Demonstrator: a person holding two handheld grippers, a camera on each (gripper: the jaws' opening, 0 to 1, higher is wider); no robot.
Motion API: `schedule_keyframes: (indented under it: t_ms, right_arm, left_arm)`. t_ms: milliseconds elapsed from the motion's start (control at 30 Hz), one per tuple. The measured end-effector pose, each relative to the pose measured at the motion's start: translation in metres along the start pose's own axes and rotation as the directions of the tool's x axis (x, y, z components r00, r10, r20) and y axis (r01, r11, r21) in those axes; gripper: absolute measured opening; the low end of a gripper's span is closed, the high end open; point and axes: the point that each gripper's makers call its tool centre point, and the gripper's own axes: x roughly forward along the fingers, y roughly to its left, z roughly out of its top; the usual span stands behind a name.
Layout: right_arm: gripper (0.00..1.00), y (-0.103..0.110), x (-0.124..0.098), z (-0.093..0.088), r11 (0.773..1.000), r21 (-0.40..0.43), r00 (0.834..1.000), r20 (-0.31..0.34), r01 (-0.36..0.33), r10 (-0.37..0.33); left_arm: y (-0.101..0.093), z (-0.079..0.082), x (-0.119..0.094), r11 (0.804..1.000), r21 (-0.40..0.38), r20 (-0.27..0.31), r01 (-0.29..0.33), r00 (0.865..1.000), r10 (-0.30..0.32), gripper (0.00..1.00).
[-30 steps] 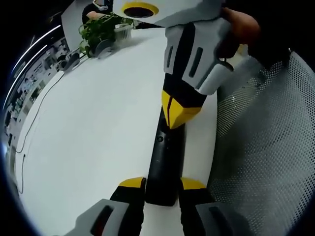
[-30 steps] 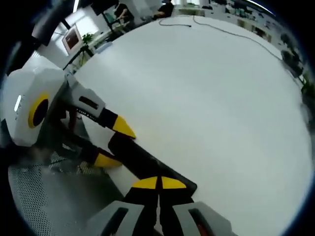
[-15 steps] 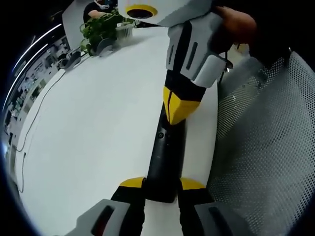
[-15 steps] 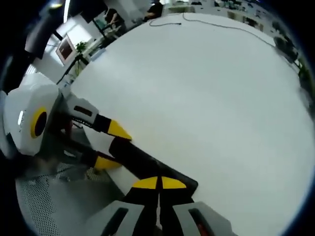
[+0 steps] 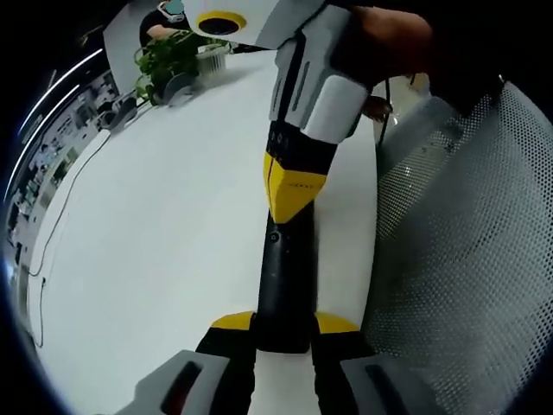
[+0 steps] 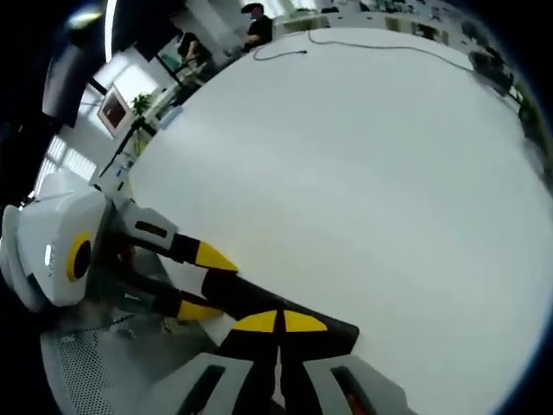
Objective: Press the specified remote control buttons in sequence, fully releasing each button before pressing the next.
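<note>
Our two hand-held grippers: white shells, black jaw arms, yellow tips.
We list the left gripper (image 5: 283,327) with grey-white jaw housings carrying dark oblong slots, black arms and yellow wedge pads; in the right gripper view its rounded white body bears a yellow ring. We list the right gripper (image 6: 278,322) alike: slotted grey-white housings, black arms, yellow pads, and one yellow-ringed white body.

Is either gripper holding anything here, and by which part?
The left gripper holds the black remote by its near end, one finger on each long side. The right gripper, shut, presses its tips down on the remote's far half without gripping it.
</note>
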Motion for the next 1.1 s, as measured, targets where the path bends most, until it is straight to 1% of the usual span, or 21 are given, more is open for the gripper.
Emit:
schedule_keyframes:
  t_ms: [100, 200, 267, 367, 400, 467, 733, 833, 867, 967, 1067, 1100]
  right_arm:
    - [0.00, 0.002, 0.003, 0.000, 1.000, 0.006, 1.000, -0.001, -0.014, 0.014]
    - [0.00, 0.003, 0.004, 0.000, 1.000, 0.003, 1.000, 0.003, -0.018, 0.018]
    - [0.00, 0.003, 0.005, -0.002, 1.000, 0.006, 1.000, -0.010, -0.020, 0.020]
    - [0.00, 0.001, 0.008, -0.005, 1.000, -0.010, 1.000, -0.024, -0.003, 0.003]
    - [0.00, 0.002, 0.007, -0.005, 1.000, -0.026, 1.000, -0.018, -0.004, 0.004]
    - [0.00, 0.002, 0.008, -0.004, 1.000, -0.027, 1.000, -0.016, -0.006, 0.006]
    - [0.00, 0.003, 0.010, -0.004, 0.996, -0.084, 0.999, -0.019, 0.024, -0.026]
    - [0.00, 0.003, 0.012, -0.002, 0.997, -0.068, 0.998, -0.036, 0.041, -0.043]
    - [0.00, 0.002, 0.013, -0.002, 0.996, -0.079, 0.998, -0.046, 0.047, -0.050]
    - [0.00, 0.000, 0.012, -0.002, 0.997, -0.066, 0.997, -0.055, 0.043, -0.046]
    - [0.00, 0.000, 0.010, -0.003, 0.999, -0.042, 1.000, -0.023, 0.015, -0.016]
    - [0.00, 0.001, 0.010, -0.004, 0.998, -0.055, 1.000, -0.014, 0.010, -0.011]
  left_arm:
    - [-0.002, 0.002, 0.001, 1.000, 0.019, 0.009, 0.009, 1.000, -0.009, 0.24]
    - [-0.004, 0.004, 0.002, 1.000, 0.019, 0.015, 0.018, 1.000, -0.018, 0.24]
    - [-0.004, 0.004, 0.002, 1.000, 0.018, 0.015, 0.018, 1.000, -0.019, 0.24]
    - [-0.005, 0.004, 0.002, 1.000, 0.025, 0.013, 0.019, 1.000, -0.019, 0.24]
    - [-0.005, 0.005, 0.003, 0.999, 0.027, 0.012, 0.020, 1.000, -0.020, 0.24]
    - [-0.005, 0.005, 0.002, 0.999, 0.026, 0.012, 0.020, 1.000, -0.020, 0.24]
    - [-0.004, 0.004, 0.003, 0.999, 0.018, 0.012, 0.028, 1.000, -0.029, 0.24]
    - [-0.004, 0.004, 0.003, 0.999, 0.018, 0.010, 0.030, 0.999, -0.030, 0.24]
    - [-0.004, 0.004, 0.003, 0.999, 0.018, 0.008, 0.030, 1.000, -0.030, 0.24]
    - [-0.004, 0.004, 0.003, 0.999, 0.015, 0.010, 0.030, 1.000, -0.030, 0.24]
    - [-0.004, 0.004, 0.003, 1.000, 0.012, 0.012, 0.025, 1.000, -0.026, 0.24]
    - [-0.004, 0.004, 0.003, 1.000, 0.008, 0.013, 0.023, 1.000, -0.023, 0.24]
